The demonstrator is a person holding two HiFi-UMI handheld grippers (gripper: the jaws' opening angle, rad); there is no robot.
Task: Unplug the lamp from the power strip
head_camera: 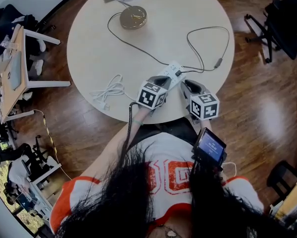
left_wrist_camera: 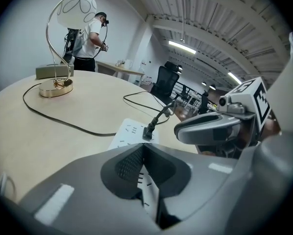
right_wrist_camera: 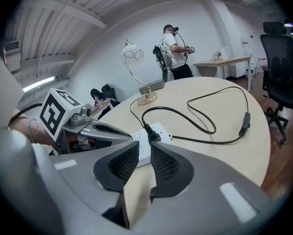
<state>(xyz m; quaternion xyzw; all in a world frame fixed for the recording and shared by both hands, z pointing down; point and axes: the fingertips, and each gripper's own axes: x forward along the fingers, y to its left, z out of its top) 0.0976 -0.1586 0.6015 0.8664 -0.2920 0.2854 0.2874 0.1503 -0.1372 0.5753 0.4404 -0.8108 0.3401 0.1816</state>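
Note:
A lamp with a gold base [head_camera: 133, 17] and a white shade [left_wrist_camera: 77, 10] stands at the far side of the round table [head_camera: 89, 48]. Its black cord runs to a black plug [right_wrist_camera: 150, 132] seated in the white power strip [head_camera: 172, 71] near the front edge. My left gripper [left_wrist_camera: 143, 147] is shut with nothing in it, its tips over the near end of the strip [left_wrist_camera: 129, 130]; the plug [left_wrist_camera: 149, 131] stands just beyond. My right gripper [right_wrist_camera: 144, 143] is open a little, its pads empty, with the plug straight ahead of its tips.
The cord loops to the right with an inline switch [head_camera: 218, 62]. A coiled white cable [head_camera: 109, 90] lies left of the grippers. A grey box [left_wrist_camera: 54, 71] sits behind the lamp. Office chairs [head_camera: 282, 24] and a desk [head_camera: 12, 73] ring the table; a person [right_wrist_camera: 173, 50] stands far off.

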